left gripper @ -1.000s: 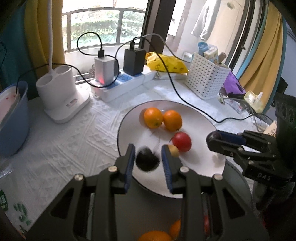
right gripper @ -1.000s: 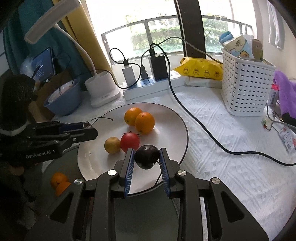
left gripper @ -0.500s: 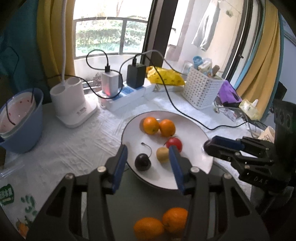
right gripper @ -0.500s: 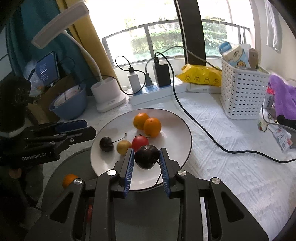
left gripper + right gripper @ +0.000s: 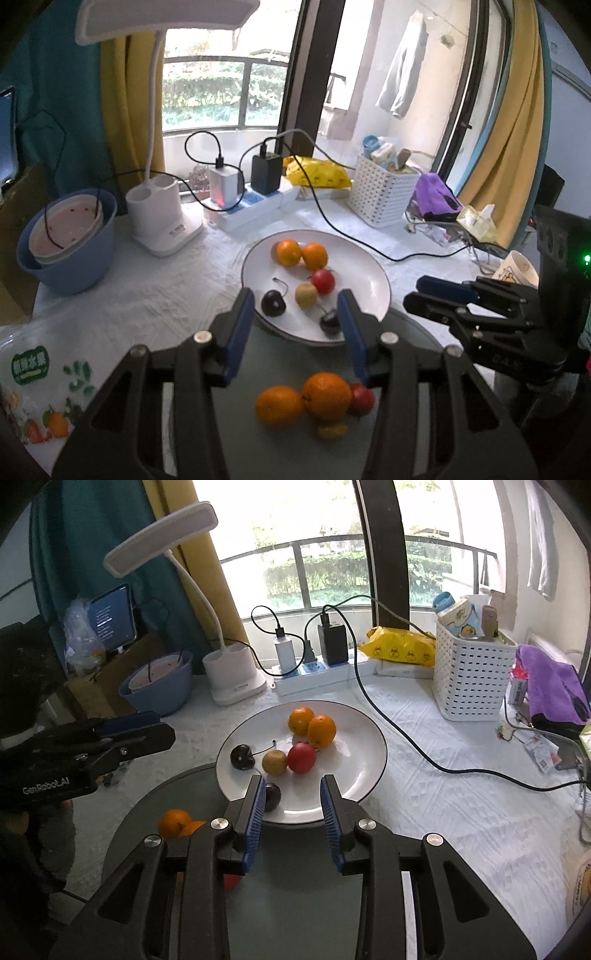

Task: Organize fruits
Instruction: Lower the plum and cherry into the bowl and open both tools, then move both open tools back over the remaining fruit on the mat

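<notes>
White plate [image 5: 369, 768] on the bench already carries six fruits, both hand-held grippers [image 5: 295, 332] [image 5: 293, 805] hover spread and empty, and about four fruits [image 5: 314, 402] wait on the dark tray nearby.

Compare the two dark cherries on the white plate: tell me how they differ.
The far cherry lies near the plate's left rim and shows a long curved stem; the near cherry sits at the front edge beside the right gripper's left finger, partly hidden, with no stem visible. Both are dark, round and resting free on the white plate.
</notes>
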Motion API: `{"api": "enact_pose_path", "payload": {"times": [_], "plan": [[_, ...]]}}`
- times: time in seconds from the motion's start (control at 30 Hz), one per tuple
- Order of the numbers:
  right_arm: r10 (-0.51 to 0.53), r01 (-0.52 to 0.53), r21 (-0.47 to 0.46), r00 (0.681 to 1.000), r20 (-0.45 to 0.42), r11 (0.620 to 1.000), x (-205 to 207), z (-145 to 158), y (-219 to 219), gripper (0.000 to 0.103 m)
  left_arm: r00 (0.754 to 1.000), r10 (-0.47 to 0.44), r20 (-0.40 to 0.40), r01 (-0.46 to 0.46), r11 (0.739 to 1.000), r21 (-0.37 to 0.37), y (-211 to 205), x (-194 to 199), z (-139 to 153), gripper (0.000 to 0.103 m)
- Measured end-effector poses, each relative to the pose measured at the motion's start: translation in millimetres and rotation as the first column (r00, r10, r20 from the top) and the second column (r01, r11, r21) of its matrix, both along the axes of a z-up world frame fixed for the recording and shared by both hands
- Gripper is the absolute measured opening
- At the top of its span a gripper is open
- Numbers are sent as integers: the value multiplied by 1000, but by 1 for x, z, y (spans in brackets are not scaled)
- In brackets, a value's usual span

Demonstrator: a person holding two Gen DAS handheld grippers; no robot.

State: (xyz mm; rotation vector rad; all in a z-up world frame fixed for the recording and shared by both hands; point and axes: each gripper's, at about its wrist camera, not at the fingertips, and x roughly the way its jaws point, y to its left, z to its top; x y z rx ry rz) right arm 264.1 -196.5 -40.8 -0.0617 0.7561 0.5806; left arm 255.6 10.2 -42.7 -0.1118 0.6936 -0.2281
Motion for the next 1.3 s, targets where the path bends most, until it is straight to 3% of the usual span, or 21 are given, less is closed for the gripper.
{"api": "enact_pose_path", "payload": {"times": [0.43,0.5,0.53,1.13,1.3], "plan": [[-8,8,-23,1000,14,1000,-35,0,-2,35,1000,10,13,-10,1000,2,5,-39,1,48],[-4,4,-27,1000,12,1000,-40,-2,-1,65,1000,13,15,-13,1000,3,6,-46,0,48],[1,-1,-25,1000,10,1000,-42,-3,-1,68,1000,14,15,-14,1000,3,7,-49,-1,48],[52,-56,-73,997,-62,996,-62,-33,16,69,997,61,-49,-62,998,-9,18,-73,-36,49],[69,-78,-104,994,-87,992,-64,-44,25,69,995,64,-71,-66,997,-28,20,-76,-45,61]]}}
